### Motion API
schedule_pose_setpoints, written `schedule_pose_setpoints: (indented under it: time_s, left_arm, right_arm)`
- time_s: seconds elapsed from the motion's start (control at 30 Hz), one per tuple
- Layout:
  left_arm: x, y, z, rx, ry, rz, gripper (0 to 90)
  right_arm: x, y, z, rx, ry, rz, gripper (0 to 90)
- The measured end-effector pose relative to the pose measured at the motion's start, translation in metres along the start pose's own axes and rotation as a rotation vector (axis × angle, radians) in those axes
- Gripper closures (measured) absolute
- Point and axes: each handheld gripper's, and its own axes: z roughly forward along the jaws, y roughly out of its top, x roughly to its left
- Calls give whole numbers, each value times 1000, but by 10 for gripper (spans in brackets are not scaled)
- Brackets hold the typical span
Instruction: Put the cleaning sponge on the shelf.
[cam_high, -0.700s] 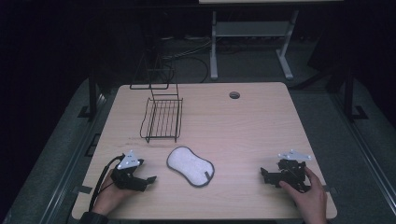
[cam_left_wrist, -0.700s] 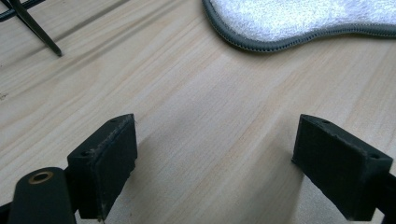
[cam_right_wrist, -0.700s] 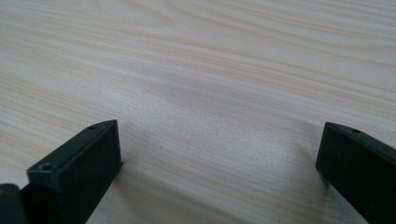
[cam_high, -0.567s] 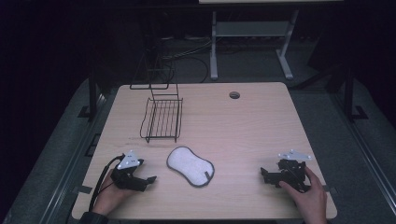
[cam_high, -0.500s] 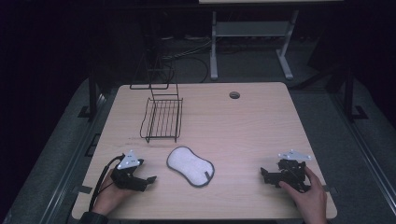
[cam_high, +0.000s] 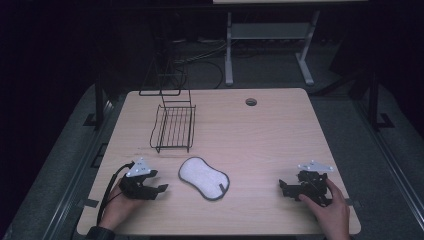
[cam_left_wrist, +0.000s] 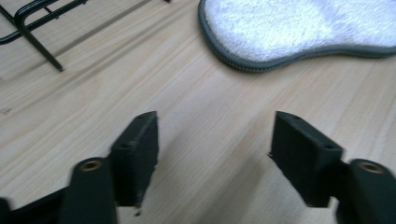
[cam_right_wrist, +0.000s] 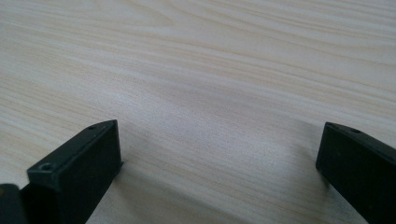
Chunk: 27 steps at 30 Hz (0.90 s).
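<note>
Nothing has moved across the frames: left gripper (cam_high: 159, 188) and right gripper (cam_high: 286, 187) rest low in frame, jaws apart and empty, pad (cam_high: 204, 177) lying untouched between them, so no grasp begun.

A dim room, grey floor (cam_high: 60, 165), white stand (cam_high: 270, 35) behind the wooden table (cam_high: 260, 140).

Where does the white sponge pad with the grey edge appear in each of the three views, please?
High view: the sponge pad lies at front centre, between both tongs.
Left gripper view: top right, beyond the open jaws, with the wire rack at top left.
Right gripper view: not in it.
Shared landmark: the wooden table.
</note>
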Motion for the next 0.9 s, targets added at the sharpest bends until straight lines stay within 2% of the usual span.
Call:
schedule_pose_setpoints:
  time_s: [0.23,0.4,0.47,0.5,0.53,0.57,0.9]
  left_arm:
    - [3,8,1,6,-28,-28,472]
    - [4,20,1,-1,-47,-36,688]
    - [3,22,1,-6,-49,-40,721]
    - [4,24,1,-9,-55,-38,768]
    - [4,28,1,-11,-69,-37,853]
    - [4,28,1,-11,-69,-37,891]
    - [1,47,4,-25,-78,-24,899]
  right_arm:
    - [0,0,0,0,0,0,0]
    - [0,0,0,0,0,0,0]
    - [0,0,0,0,0,0,0]
    - [0,0,0,0,0,0,0]
    - [0,0,0,0,0,0,0]
    - [0,0,0,0,0,0,0]
    - [0,0,0,0,0,0,0]
